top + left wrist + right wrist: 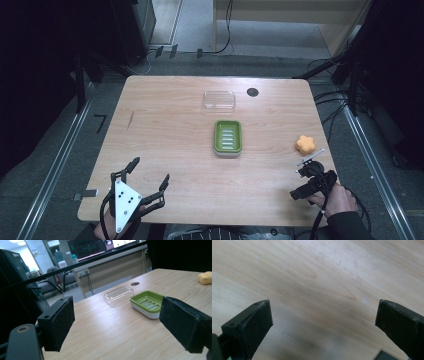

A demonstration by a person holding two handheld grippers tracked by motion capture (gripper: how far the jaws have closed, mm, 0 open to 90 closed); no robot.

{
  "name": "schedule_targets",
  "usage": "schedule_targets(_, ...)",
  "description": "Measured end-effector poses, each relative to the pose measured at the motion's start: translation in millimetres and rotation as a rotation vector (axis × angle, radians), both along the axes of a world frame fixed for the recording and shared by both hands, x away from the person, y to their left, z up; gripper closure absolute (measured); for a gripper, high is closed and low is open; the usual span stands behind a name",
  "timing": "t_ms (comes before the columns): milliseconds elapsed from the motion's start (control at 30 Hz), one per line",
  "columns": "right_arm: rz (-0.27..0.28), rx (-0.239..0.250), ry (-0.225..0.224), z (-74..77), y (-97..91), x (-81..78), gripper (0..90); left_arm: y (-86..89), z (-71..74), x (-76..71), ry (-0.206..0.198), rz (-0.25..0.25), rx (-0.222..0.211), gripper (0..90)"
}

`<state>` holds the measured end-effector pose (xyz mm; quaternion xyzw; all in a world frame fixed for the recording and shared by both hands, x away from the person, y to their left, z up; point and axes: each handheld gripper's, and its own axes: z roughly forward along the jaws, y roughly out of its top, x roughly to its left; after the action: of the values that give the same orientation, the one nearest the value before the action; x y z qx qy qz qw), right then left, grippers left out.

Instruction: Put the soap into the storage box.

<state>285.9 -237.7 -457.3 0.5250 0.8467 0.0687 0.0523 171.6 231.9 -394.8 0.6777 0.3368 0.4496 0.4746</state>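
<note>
A green soap dish [228,137] on a white base sits at the table's middle; in the left gripper view the green soap dish [147,301] lies ahead. Behind it lies a clear plastic lid [219,100], the same clear lid [119,295] resting flat on the wood. An orange flower-shaped sponge [305,144] lies at the right, in front of my right gripper [300,184]. That right gripper [324,322] is open over bare wood, pointing down. My left gripper [149,173] is open near the front left edge; between the left gripper [122,322] pads there is nothing.
A wooden table [170,125] bears everything. A small black round cap [252,92] sits at the back, right of the lid. Cables run over the floor at the right. The orange sponge [205,277] is at the far right edge of the left gripper view.
</note>
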Motion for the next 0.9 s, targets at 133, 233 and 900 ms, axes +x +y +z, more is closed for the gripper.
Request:
schedule_targets(133,-0.001,0.005,-0.018,1.9,-2.1,6.9,1.0,-0.4,0.1,0.5,0.001,0.0,-0.002,13.0)
schedule_targets(233,-0.007,0.009,-0.024,3.4,-1.8,10.7,1.0,-1.3,0.2,0.5,0.002,-0.001,0.004,13.0)
schedule_targets(900,-0.07,0.007,-0.026,2.5,-16.9,43.6,0.1,-1.2,0.2,1.4,0.003,-0.005,-0.001,13.0)
